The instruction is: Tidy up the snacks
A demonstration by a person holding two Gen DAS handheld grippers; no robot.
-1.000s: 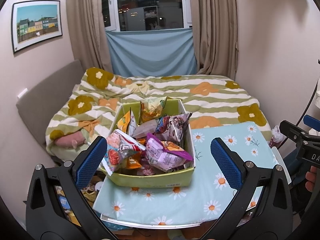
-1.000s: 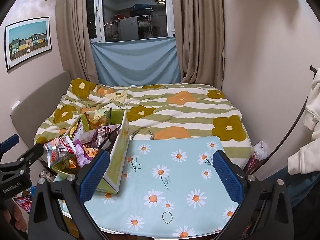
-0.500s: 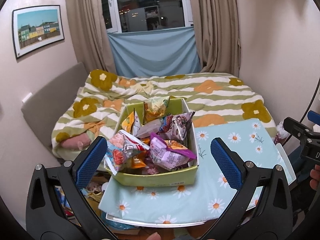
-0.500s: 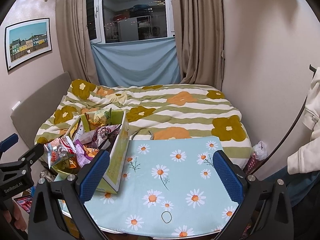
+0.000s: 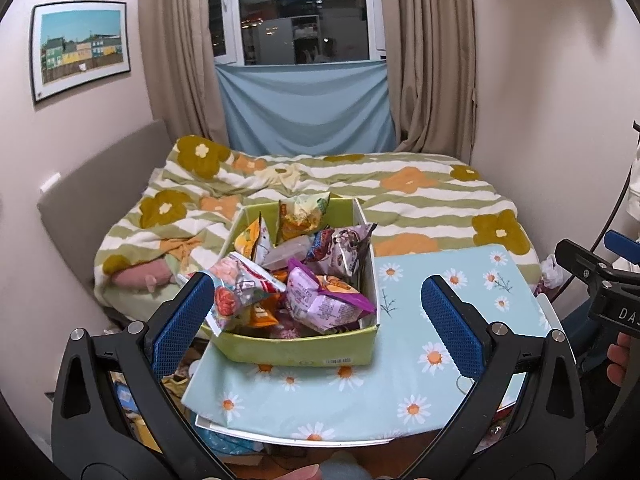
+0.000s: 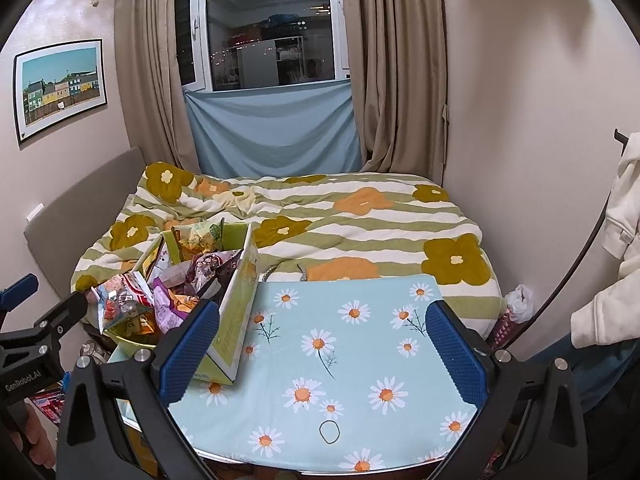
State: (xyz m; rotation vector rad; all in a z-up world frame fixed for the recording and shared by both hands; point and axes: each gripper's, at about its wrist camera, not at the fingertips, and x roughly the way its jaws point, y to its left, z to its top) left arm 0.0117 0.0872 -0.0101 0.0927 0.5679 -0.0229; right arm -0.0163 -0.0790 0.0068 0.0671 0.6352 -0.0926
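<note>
A green cardboard box [image 5: 304, 350] full of several snack packets stands on the left part of a small table under a daisy-print cloth [image 5: 420, 360]. A purple packet [image 5: 324, 300] and a pink-and-red one [image 5: 240, 292] lie on top. My left gripper [image 5: 316, 326] hovers open just in front of the box, nothing between its fingers. In the right wrist view the box [image 6: 236, 320] sits at the table's left, and my right gripper [image 6: 320, 348] hangs open over the bare cloth [image 6: 352, 352].
Behind the table lies a bed with a striped flower blanket [image 6: 340, 220], curtains and a window beyond. A wall closes the right side. A person's pale sleeve [image 6: 616, 280] shows at the right. Clutter lies on the floor left of the table [image 5: 176, 376].
The left wrist view has shifted a little, the box now nearer its middle; the right gripper has held still. Both stay open.
</note>
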